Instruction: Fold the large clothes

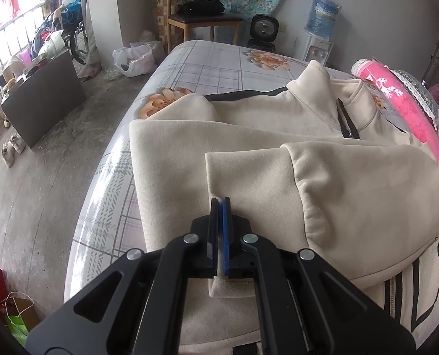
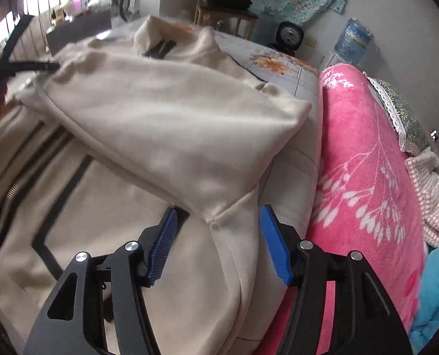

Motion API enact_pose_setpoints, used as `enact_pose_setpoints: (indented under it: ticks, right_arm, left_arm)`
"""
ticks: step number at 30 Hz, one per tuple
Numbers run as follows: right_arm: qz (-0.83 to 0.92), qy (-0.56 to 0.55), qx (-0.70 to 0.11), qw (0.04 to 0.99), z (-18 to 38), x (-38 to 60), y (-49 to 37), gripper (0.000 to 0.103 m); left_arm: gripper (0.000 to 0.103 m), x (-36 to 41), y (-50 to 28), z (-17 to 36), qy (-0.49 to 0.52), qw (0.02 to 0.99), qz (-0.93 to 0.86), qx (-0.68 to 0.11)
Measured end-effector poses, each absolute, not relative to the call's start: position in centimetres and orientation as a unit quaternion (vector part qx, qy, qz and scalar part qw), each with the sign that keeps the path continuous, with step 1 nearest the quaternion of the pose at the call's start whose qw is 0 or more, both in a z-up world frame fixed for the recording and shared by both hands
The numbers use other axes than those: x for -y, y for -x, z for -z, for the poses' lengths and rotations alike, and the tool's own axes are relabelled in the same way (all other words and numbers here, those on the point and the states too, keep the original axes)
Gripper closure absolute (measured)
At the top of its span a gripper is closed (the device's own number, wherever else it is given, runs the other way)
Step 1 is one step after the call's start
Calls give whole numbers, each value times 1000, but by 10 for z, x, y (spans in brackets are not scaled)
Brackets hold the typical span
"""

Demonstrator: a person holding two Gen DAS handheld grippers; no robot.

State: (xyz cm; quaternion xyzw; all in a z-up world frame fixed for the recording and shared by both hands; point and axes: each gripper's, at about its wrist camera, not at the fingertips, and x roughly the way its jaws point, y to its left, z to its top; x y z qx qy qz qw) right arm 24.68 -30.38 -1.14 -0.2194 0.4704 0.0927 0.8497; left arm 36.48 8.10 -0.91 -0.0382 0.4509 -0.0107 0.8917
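A cream zip jacket [image 1: 278,124] with black stripes lies on the bed, collar toward the far end. One sleeve [image 1: 352,189] is folded across its front. My left gripper [image 1: 220,199] is shut on the cuff [image 1: 234,174] of that sleeve. In the right wrist view the jacket [image 2: 166,124] fills the middle, and my right gripper [image 2: 218,214] is open, its blue pads [image 2: 164,242] on either side of the jacket's right shoulder fold [image 2: 228,216]. The left gripper [image 2: 18,66] shows blurred at the far left.
The bed [image 1: 195,68] has a grey checked sheet with orange flowers. A pink blanket [image 2: 367,177] lies along the jacket's right side. A wooden chair [image 1: 201,17], a fan [image 1: 263,29] and a water dispenser [image 1: 320,29] stand beyond the bed. Concrete floor [image 1: 42,162] lies left.
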Motion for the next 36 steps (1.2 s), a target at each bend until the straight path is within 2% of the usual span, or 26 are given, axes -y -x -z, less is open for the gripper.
enact_pose_setpoints:
  ticks: [1, 2, 3, 7, 11, 14, 18, 22, 29, 36]
  right_arm:
    - [-80, 231, -475, 845, 17, 303, -250, 81]
    - [-77, 230, -472, 847, 16, 303, -250, 83]
    - [-75, 227, -464, 853, 12, 303, -250, 91]
    - [-46, 210, -432, 876, -6, 313, -246, 94]
    - [-32, 198, -452, 869, 13, 329, -250, 94]
    - [-31, 190, -445, 875, 10, 333, -246, 93]
    - [-34, 183, -457, 870, 0, 343, -238, 67]
    - [-61, 160, -444, 879, -24, 360, -221, 56]
    - [-118, 23, -403, 907, -62, 359, -250, 55]
    - [-107, 24, -460, 881, -20, 305, -350, 56]
  left_arm:
    - [101, -80, -364, 9, 38, 891, 11, -452]
    - [101, -78, -364, 8, 38, 891, 12, -452]
    - [101, -77, -362, 7, 42, 891, 14, -452]
    - [101, -74, -353, -3, 51, 898, 27, -437]
    - [101, -64, -349, 4, 30, 894, 31, -446]
    - [101, -62, -345, 12, 12, 894, 25, -446]
    - [99, -71, -343, 10, 19, 893, 28, -449]
    - [97, -86, -340, 0, 34, 896, 27, -442]
    - [97, -76, -335, -37, 28, 915, 67, -396]
    - [96, -47, -366, -8, 14, 893, 62, -445]
